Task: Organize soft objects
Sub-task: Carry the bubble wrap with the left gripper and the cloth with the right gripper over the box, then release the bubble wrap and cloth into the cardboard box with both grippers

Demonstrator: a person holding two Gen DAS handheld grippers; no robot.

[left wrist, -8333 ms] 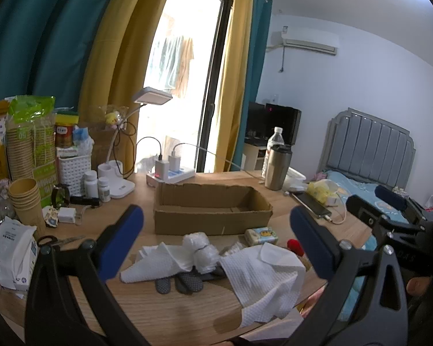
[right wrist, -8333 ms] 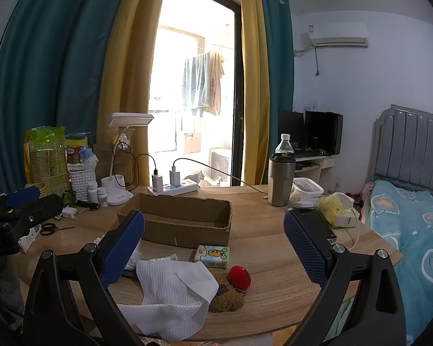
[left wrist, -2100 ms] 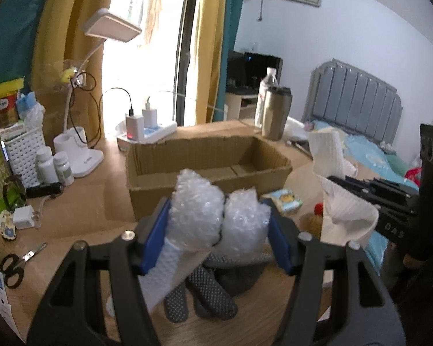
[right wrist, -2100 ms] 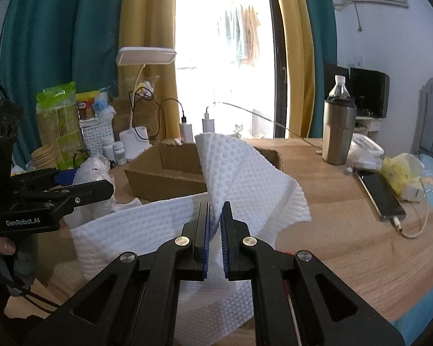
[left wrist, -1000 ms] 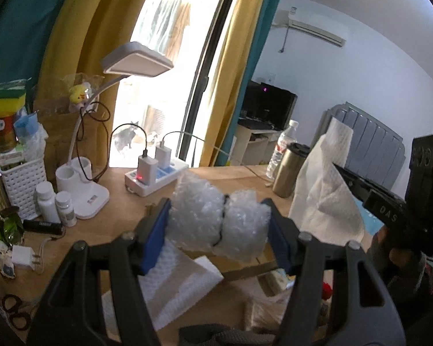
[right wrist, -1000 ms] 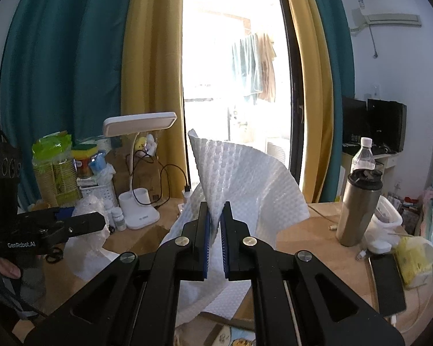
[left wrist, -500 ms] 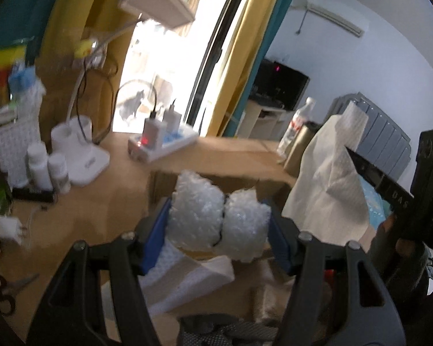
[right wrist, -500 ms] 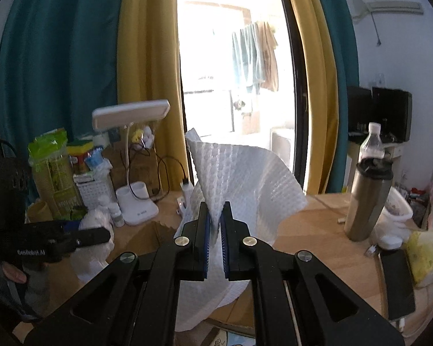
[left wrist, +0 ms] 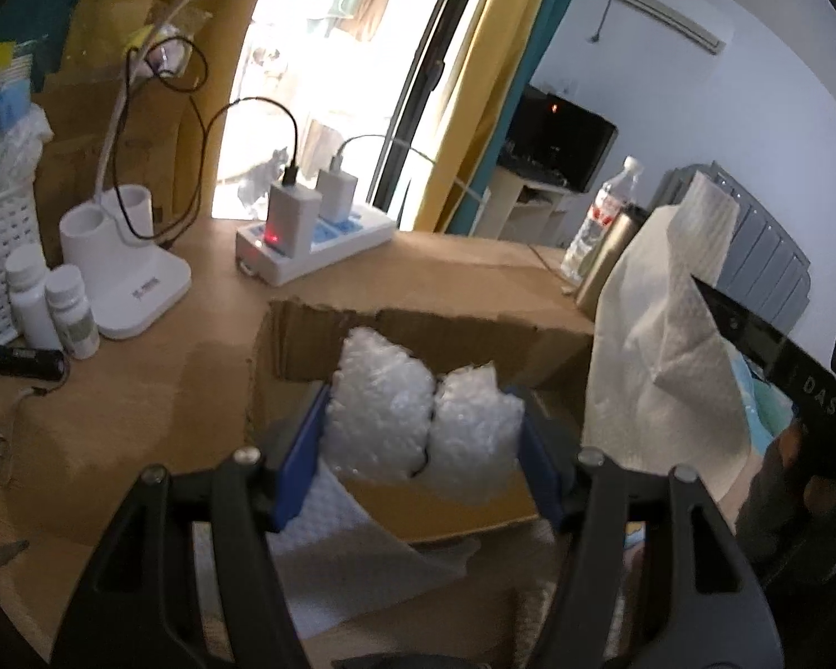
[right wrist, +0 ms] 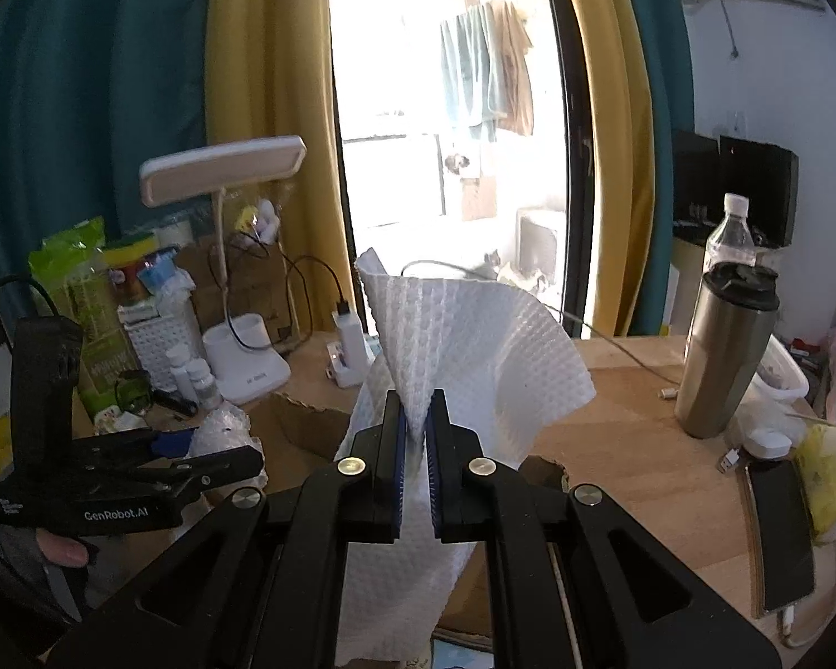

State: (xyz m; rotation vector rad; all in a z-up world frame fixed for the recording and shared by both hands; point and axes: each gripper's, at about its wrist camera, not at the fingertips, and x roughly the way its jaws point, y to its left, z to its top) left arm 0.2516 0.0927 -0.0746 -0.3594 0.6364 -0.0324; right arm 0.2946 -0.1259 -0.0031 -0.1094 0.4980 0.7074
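Left wrist: left gripper clamps bubble wrap over cardboard box; right gripper, 3 o'clock, pinches paper towel. Lower before releasing.

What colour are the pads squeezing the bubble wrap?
Blue pads grip the clear bubble wrap; left wrist view shows it best.
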